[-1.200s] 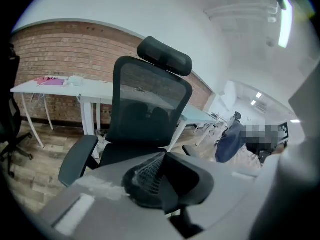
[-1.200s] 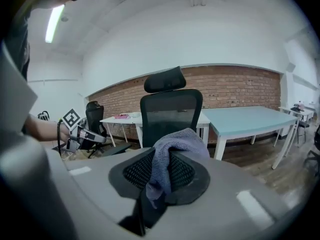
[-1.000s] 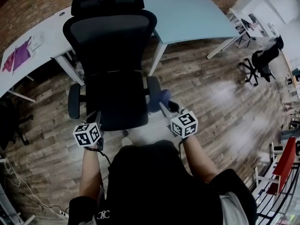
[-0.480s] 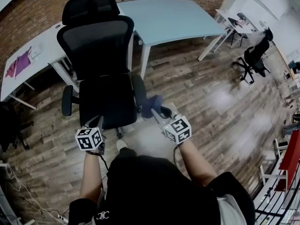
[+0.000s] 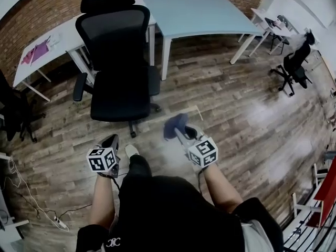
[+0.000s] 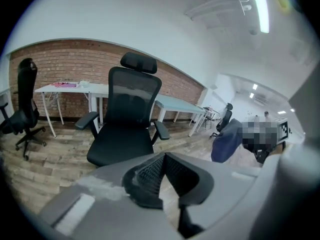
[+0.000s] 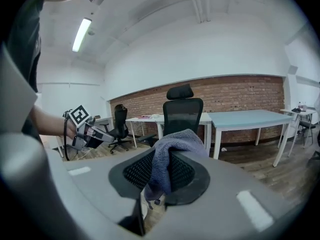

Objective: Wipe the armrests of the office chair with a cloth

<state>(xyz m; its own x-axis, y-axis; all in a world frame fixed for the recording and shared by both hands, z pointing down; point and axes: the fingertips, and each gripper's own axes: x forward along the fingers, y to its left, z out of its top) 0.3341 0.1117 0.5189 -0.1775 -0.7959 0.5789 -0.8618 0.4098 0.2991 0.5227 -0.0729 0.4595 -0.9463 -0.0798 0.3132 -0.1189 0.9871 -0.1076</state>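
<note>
Cloth (image 7: 173,143), blue-grey and bunched, sits clamped between the jaws of the right gripper (image 7: 166,160), which the person holds in the air above the wooden floor (image 5: 226,101). The left gripper (image 6: 164,157) is closed tip to tip, with nothing between its jaws. The black office chair (image 5: 121,85) stands well apart from both grippers. Its armrests (image 5: 79,87) are clear of the fabric. Behind it are a pale blue desk (image 5: 202,12) and a brick wall (image 5: 47,4).
</note>
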